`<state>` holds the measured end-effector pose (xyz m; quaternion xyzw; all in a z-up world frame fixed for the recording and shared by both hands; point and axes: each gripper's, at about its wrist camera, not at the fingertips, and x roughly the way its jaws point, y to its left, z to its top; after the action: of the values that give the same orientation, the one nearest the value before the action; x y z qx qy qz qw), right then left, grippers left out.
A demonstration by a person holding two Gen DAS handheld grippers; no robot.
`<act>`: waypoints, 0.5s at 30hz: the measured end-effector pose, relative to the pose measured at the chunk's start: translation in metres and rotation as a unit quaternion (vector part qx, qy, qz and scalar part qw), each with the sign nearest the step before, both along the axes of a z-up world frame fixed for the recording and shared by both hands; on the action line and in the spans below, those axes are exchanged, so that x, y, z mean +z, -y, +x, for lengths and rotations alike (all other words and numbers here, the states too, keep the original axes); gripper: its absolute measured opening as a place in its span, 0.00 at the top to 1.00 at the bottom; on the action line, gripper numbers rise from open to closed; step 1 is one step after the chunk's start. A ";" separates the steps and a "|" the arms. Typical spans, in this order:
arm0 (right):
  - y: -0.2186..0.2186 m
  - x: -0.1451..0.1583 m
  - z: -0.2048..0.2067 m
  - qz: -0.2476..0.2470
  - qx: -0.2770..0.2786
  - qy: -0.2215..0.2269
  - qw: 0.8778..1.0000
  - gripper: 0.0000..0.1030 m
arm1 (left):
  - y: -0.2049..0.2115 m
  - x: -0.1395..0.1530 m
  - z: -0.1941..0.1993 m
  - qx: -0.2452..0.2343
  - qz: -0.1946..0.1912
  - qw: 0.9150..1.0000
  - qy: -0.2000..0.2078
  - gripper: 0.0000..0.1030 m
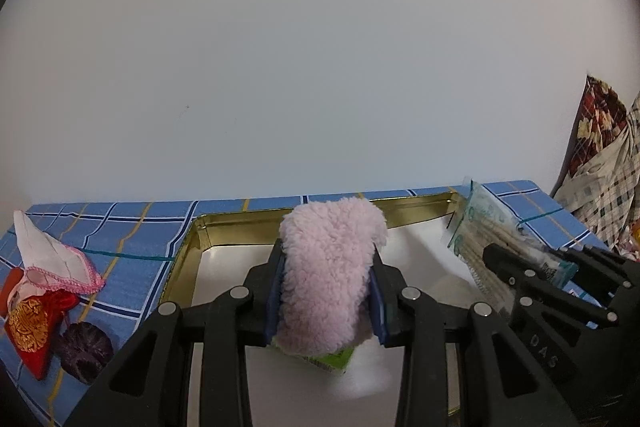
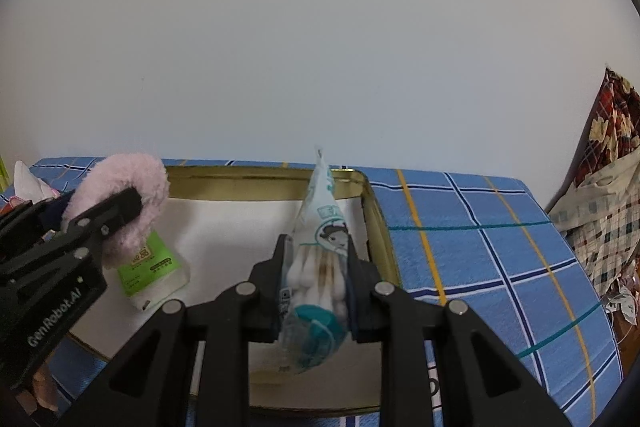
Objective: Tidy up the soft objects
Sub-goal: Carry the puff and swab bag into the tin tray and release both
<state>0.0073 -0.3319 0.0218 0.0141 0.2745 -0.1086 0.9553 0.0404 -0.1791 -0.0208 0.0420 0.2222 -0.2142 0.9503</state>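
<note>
Green packet [image 2: 150, 269] beneath pink fleece [image 1: 328, 275], seemingly.

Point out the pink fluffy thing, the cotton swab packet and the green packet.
Pink fluff [image 1: 326, 275], left wrist view, its middle.
Swab packet [image 2: 320, 267], right wrist view, the swabs inside.
Green packet [image 2: 150, 267], right wrist view, its label.

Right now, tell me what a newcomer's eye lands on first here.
The fluffy pink cloth clamped in the left tool, held over the gold-rimmed tin tray. Beside it, the right tool grips a packet of cotton swabs above the same tray, where a green-labelled pack lies on the white floor.
</note>
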 end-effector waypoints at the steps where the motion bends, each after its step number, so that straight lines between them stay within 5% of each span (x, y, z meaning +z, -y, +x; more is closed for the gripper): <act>1: -0.001 0.000 0.000 -0.001 0.001 0.000 1.000 0.78 | 0.000 -0.001 0.001 0.001 -0.002 1.000 -0.003 0.63; 10: 0.000 -0.001 -0.001 0.001 0.003 0.004 1.000 0.76 | 0.010 0.002 -0.002 0.017 0.000 1.000 -0.002 0.62; 11: 0.000 0.000 -0.002 0.002 0.001 0.006 1.000 0.70 | 0.009 0.004 -0.004 0.018 -0.002 1.000 -0.001 0.56; 14: 0.001 0.002 -0.009 0.008 -0.014 0.027 1.000 0.20 | 0.005 0.006 -0.012 0.029 -0.015 0.999 0.009 0.33; 15: 0.002 0.003 -0.012 0.005 -0.023 0.037 0.999 0.15 | 0.000 0.008 -0.016 0.041 -0.022 0.999 0.018 0.25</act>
<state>-0.0043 -0.3337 0.0244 0.0295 0.2394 -0.1288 0.9619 0.0246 -0.1794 -0.0128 0.0157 0.2019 -0.1790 0.9628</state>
